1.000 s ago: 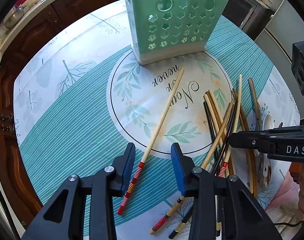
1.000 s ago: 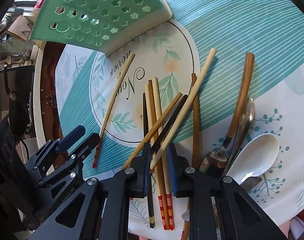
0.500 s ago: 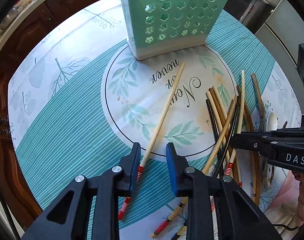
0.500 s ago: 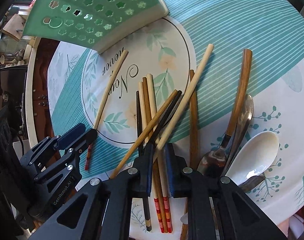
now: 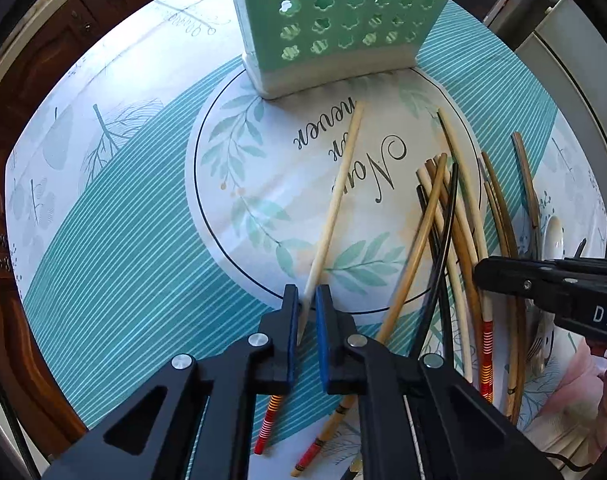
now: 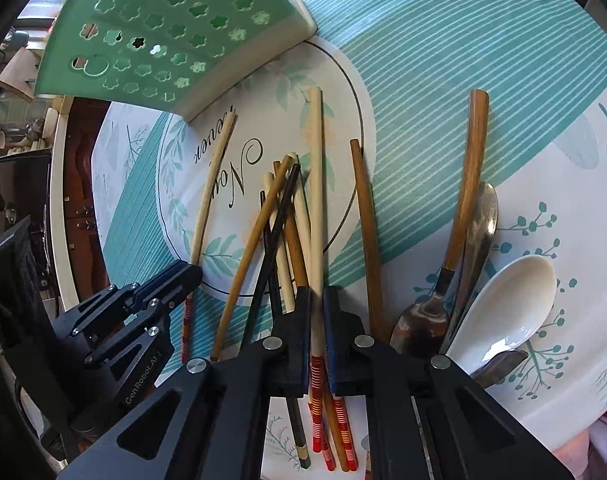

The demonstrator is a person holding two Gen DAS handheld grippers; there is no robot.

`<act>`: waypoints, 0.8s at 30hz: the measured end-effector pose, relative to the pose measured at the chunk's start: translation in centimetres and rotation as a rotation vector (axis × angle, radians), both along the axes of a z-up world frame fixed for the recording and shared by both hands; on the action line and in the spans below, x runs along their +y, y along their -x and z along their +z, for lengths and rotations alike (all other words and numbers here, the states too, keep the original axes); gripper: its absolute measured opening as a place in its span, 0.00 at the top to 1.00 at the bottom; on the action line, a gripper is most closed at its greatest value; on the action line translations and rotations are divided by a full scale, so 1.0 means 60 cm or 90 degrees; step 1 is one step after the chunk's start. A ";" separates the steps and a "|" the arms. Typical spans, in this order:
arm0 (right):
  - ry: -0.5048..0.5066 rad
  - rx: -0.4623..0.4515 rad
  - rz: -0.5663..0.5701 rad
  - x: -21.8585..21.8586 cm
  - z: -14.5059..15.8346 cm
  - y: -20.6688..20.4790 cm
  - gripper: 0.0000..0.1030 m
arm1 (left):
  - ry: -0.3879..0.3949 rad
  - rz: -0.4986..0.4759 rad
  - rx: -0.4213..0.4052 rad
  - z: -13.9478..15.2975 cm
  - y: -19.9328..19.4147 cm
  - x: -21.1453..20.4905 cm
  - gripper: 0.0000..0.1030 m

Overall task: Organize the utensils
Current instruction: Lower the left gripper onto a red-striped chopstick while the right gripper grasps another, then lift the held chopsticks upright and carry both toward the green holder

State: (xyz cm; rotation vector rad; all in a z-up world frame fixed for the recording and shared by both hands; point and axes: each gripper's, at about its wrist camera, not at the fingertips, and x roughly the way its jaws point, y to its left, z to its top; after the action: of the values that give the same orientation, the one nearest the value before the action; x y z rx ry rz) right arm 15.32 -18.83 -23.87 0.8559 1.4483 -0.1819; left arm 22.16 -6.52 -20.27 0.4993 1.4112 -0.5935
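The left gripper [image 5: 306, 312] is closed around a pale chopstick [image 5: 335, 208], its blue-lined fingers pressing the stick just above its red-striped end. That chopstick lies apart from the others on the white printed circle of a teal-and-white tablecloth [image 5: 115, 248], its tip pointing toward a mint green utensil holder [image 5: 335, 24] with flower-shaped holes, which stands upright at the far edge of the circle.

The right gripper [image 6: 316, 316] is clamped on a second pale chopstick [image 6: 315, 184], also near its red-striped end. This stick lies on top of a loose pile of chopsticks [image 6: 279, 240], some pale, some brown and some black, crossing each other beside the gripper.

To the right of the pile lies a single dark brown chopstick [image 6: 365, 232]. Further right, a spoon with a wooden handle [image 6: 469, 184], a metal spoon [image 6: 481, 220] and a white ceramic spoon [image 6: 507, 304] lie close together, overlapping. From the right wrist view, the left gripper appears at the lower left, near the table edge.
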 end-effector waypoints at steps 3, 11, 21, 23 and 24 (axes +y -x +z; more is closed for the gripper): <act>-0.008 -0.009 -0.003 -0.001 0.005 0.004 0.94 | -0.005 0.008 0.004 -0.003 -0.005 -0.004 0.97; -0.031 -0.040 0.003 -0.017 0.039 0.034 0.94 | 0.019 0.049 0.002 0.016 0.002 0.015 0.97; -0.020 -0.117 0.029 -0.040 0.105 0.070 0.94 | 0.078 0.052 -0.044 0.082 0.052 0.033 0.97; -0.019 -0.129 0.034 -0.042 0.114 0.078 0.94 | 0.078 0.051 -0.055 0.086 0.063 0.037 0.97; -0.018 -0.135 0.037 -0.043 0.119 0.081 0.94 | 0.078 0.052 -0.056 0.089 0.062 0.036 0.97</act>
State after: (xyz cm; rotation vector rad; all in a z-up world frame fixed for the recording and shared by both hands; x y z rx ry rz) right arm 10.48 -21.40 -16.71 0.8293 1.2777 -0.0259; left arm 18.43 -4.38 -14.90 0.3647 1.2976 -0.5810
